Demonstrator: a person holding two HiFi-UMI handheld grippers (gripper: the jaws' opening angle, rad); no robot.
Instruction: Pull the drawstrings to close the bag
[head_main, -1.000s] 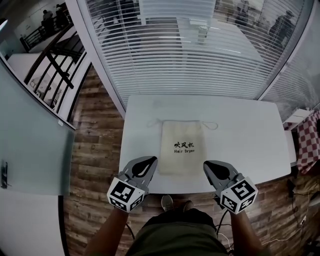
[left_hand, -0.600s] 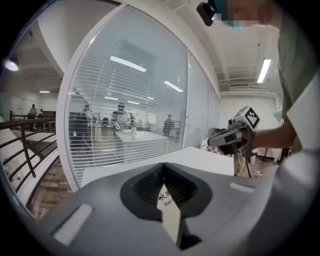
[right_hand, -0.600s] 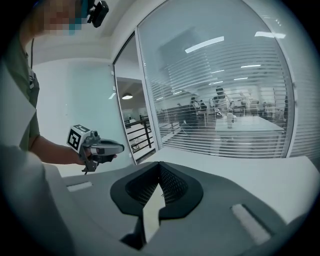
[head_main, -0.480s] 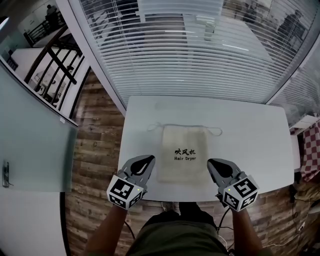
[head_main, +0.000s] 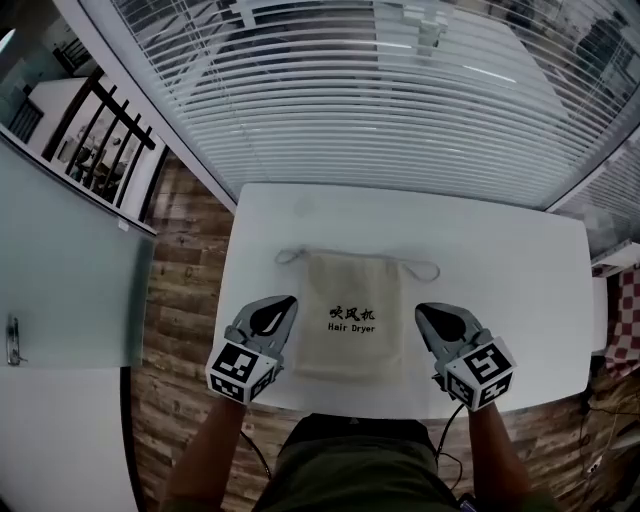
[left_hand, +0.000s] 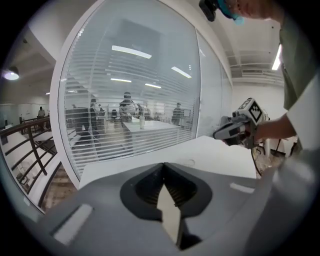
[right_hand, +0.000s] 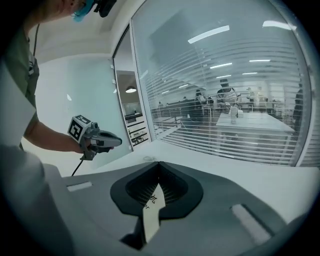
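We are at the very start of the job, as we judge it: nothing is gripped yet and the bag (head_main: 352, 312) lies flat on the desk (head_main: 500, 250) with its mouth not drawn in.

The left gripper (head_main: 290, 299) hovers over the near edge of the desk. Its fingers (left_hand: 100, 197) meet at the tips with only a thin sliver of light behind them, and nothing sits between them. The right gripper (head_main: 420, 308) is the same, tips together and empty. The printed face of the bag shows through the slit behind its tips.

The bag lies between the two pairs of fingers, its lower half flanked by them and its mouth past the fingertips. The drawstrings (head_main: 424, 268) trail out on either side of that mouth. One loop lies ahead of the left fingertips and the other ahead of the right, both well clear of any contact.

Next, we think, both pairs of fingers must spread and travel forward and down. Each must then pinch the thin cord on its own side, close to the desk surface. Only then can we draw the hands apart. The cords are slim and lie flat, so a shallow, precise pinch looks necessary.
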